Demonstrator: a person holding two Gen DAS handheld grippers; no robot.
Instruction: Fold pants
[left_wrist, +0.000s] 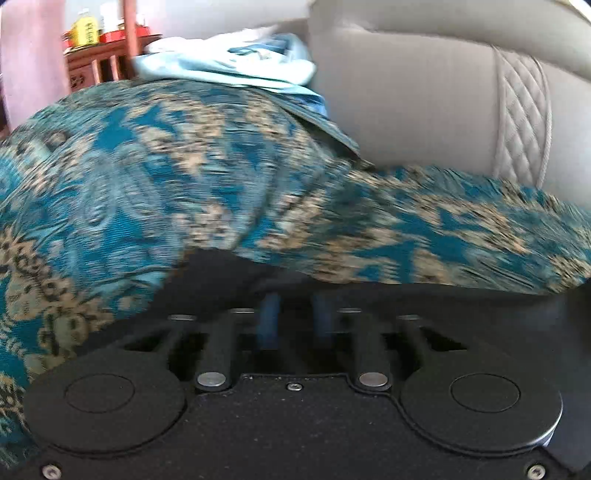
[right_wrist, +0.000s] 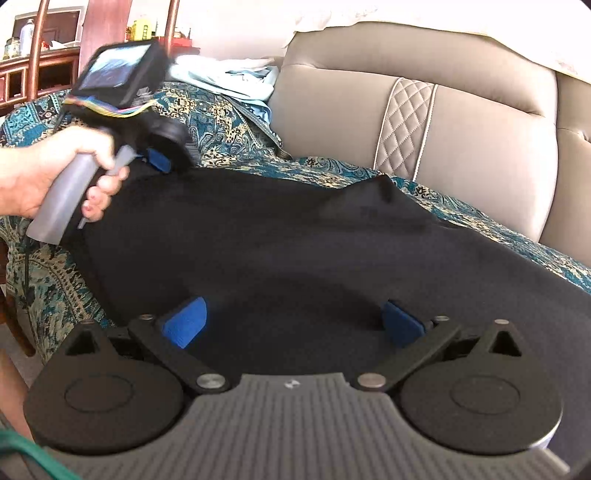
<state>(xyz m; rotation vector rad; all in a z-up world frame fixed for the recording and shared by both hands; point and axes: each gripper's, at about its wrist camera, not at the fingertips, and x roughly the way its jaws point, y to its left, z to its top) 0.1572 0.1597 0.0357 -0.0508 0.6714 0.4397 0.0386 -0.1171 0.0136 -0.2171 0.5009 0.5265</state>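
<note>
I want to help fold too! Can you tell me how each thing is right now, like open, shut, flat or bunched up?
Black fabric pants: spread mostly flat on the patterned cover, far corner flipped up.
Left gripper: shut on the pants' edge.
Right gripper: open, blue pads apart over the pants.
Teal and beige patterned sofa cover: draped, rumpled.
Light blue cloth: bunched in a heap.

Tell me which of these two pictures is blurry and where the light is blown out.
Left wrist view: motion blur smears the patterned cover and sofa back; only the left gripper stays sharp. Right wrist view: mostly sharp, the black pants read as a flat dark mass, the hand is slightly blurred, top right is overexposed.
</note>
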